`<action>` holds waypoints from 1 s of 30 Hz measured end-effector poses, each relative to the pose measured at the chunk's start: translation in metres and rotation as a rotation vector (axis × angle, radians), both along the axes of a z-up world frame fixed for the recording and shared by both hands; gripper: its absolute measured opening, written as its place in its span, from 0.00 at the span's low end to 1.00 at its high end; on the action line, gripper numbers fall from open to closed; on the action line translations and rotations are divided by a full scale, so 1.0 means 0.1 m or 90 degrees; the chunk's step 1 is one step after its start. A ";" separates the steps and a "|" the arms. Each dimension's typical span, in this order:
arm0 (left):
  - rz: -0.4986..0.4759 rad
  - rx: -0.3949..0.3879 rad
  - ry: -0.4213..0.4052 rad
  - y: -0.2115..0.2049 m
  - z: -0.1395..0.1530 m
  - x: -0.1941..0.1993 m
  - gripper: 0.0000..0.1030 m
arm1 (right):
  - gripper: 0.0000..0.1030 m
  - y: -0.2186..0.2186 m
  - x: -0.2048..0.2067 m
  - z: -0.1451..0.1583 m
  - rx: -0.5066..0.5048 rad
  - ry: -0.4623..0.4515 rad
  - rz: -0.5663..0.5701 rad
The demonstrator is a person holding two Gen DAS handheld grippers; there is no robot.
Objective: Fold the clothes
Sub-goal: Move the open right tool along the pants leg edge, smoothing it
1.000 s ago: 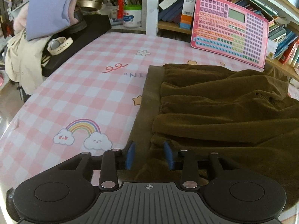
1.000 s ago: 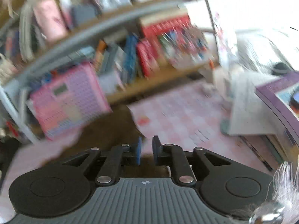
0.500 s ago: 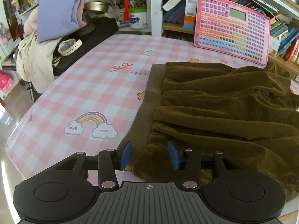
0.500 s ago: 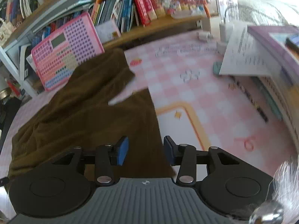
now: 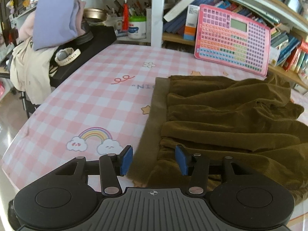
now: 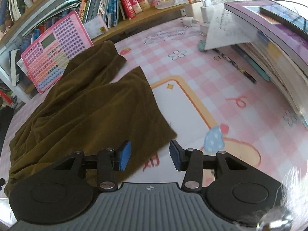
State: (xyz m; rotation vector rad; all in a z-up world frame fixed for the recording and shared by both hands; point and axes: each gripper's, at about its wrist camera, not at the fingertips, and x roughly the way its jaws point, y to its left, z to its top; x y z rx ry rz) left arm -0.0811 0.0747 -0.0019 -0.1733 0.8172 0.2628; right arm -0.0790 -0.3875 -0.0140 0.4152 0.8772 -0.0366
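A dark olive-brown garment (image 5: 221,119) lies rumpled on the pink checked table (image 5: 100,100), its flat waistband along its left edge. My left gripper (image 5: 153,159) is open, jaws wide apart, just above the garment's near left corner and holding nothing. In the right wrist view the same garment (image 6: 92,105) spreads to the left. My right gripper (image 6: 150,156) is open and empty, hovering over the garment's near right corner.
A pink toy keyboard (image 5: 231,40) leans on the bookshelf at the back. Folded clothes (image 5: 53,19) and a watch (image 5: 66,56) sit on a black stand at the left. Stacked books and papers (image 6: 269,38) line the table's right side.
Both grippers opened wider and pulled back from the garment. The right gripper, shut and swinging fast a second ago, let go and now hovers steady over the near right corner.
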 end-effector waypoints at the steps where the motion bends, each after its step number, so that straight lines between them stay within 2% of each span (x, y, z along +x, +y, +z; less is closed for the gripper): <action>1: 0.001 -0.007 -0.004 0.04 0.00 -0.04 0.48 | 0.41 0.02 -0.04 0.01 -0.002 0.003 -0.004; 6: 0.002 -0.034 -0.011 0.26 -0.05 -0.18 0.48 | 0.41 0.12 -0.23 0.00 0.003 0.020 -0.038; 9: -0.008 -0.067 -0.022 0.37 -0.04 -0.28 0.48 | 0.41 0.07 -0.21 -0.02 0.038 0.022 -0.082; 13: 0.012 -0.162 -0.034 0.56 -0.04 -0.39 0.48 | 0.41 0.00 -0.02 -0.06 0.084 0.039 -0.126; 18: 0.089 -0.277 -0.054 0.74 -0.13 -0.52 0.48 | 0.41 0.03 0.15 -0.07 0.067 0.051 -0.131; 24: 0.169 -0.384 -0.054 0.84 -0.32 -0.51 0.48 | 0.40 -0.12 0.17 -0.19 0.147 0.084 -0.187; 27: 0.179 -0.374 -0.063 0.84 -0.32 -0.43 0.48 | 0.37 -0.20 0.21 -0.23 0.173 0.097 -0.209; 30: 0.139 -0.318 -0.055 0.79 -0.27 -0.26 0.48 | 0.37 -0.26 0.25 -0.22 0.167 0.096 -0.212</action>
